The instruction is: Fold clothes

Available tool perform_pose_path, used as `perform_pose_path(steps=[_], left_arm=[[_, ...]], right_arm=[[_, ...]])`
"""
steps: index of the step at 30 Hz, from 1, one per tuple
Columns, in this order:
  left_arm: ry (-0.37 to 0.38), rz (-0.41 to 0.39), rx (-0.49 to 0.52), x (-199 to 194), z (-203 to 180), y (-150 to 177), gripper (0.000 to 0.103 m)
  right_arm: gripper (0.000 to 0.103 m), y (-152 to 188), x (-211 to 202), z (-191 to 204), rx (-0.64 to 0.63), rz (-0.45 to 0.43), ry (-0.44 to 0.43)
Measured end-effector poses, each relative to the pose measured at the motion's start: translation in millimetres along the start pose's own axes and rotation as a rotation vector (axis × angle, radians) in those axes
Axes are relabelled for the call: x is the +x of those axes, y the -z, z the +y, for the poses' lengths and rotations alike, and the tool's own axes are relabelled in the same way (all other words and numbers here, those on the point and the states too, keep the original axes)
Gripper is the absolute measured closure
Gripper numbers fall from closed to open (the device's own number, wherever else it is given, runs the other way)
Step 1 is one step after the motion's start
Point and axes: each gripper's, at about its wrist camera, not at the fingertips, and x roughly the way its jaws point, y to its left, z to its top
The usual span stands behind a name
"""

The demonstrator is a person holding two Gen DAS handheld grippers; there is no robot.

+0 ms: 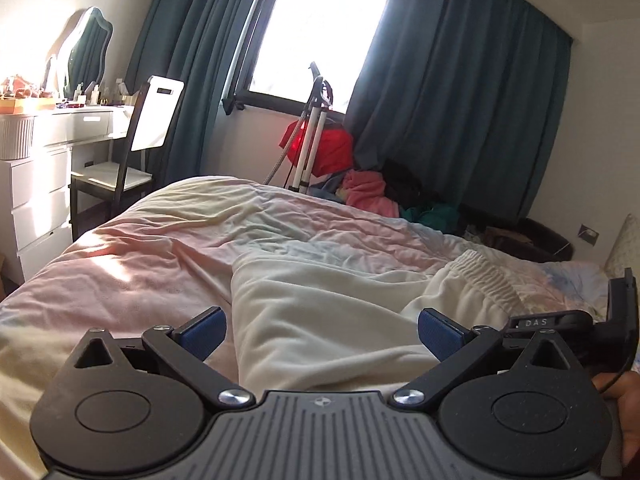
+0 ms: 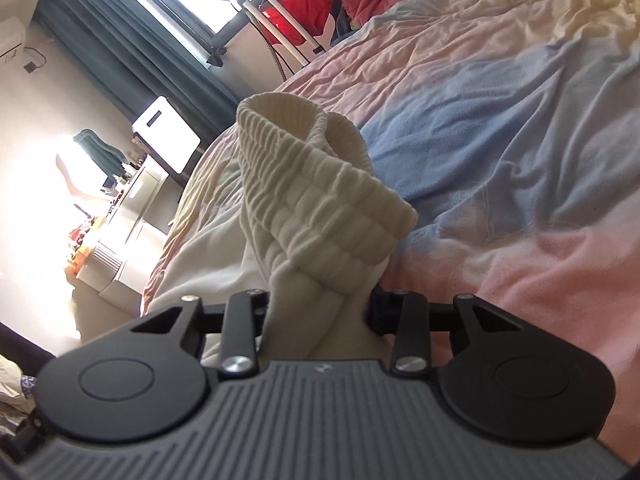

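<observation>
Cream trousers (image 1: 320, 300) lie across the pastel bed cover (image 1: 160, 248), with their elastic waistband (image 1: 484, 276) to the right. My left gripper (image 1: 322, 334) hovers over a trouser leg, open wide. Its blue pads (image 1: 204, 332) stand on either side of the cloth and do not press it. In the right wrist view my right gripper (image 2: 318, 304) is shut on the bunched waistband (image 2: 304, 184), which rises in a ribbed loop above the bed cover (image 2: 500, 140). The cloth hides the right pads. A black device (image 1: 560, 322) shows at the right edge of the left wrist view.
A white dresser (image 1: 40, 184) and a chair (image 1: 148, 128) stand to the left of the bed. Beyond the far edge are a white pole stand (image 1: 312, 136), a red bag (image 1: 332, 148) and a pile of coloured clothes (image 1: 368, 196). Dark curtains (image 1: 460, 100) frame the window.
</observation>
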Motion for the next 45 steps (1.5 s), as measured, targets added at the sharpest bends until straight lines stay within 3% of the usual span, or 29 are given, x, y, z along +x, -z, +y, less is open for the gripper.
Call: perform_pose_path(steps=[6, 8, 11, 14, 21, 30, 38, 45], left_arm=[[-0.071, 0.206, -0.234, 78, 50, -17, 0.0], [-0.044, 0.337, -0.312, 107, 66, -21, 0.0], [0.052, 0.466, -0.366, 135, 79, -16, 0.0], [0.116, 0.51, -0.349, 142, 76, -4, 0.001], [0.122, 0.466, -0.319, 141, 69, 8, 0.004], [0.133, 0.413, -0.352, 128, 82, 6, 0.028], [0.154, 0.361, -0.332, 115, 75, -6, 0.054], [0.196, 0.362, -0.342, 95, 51, -35, 0.061]], right_arm=[[0.063, 3, 5, 2, 0.019, 0.002, 0.004], [0.063, 3, 4, 3, 0.018, 0.0, 0.003], [0.063, 3, 4, 4, 0.018, -0.003, -0.002], [0.063, 3, 6, 3, 0.023, 0.002, 0.002], [0.062, 2, 19, 0, 0.02, 0.025, 0.032], [0.063, 1, 11, 11, -0.004, -0.005, 0.026], [0.065, -9, -12, 23, 0.025, -0.058, -0.068], [0.067, -29, -46, 31, 0.018, -0.144, -0.149]])
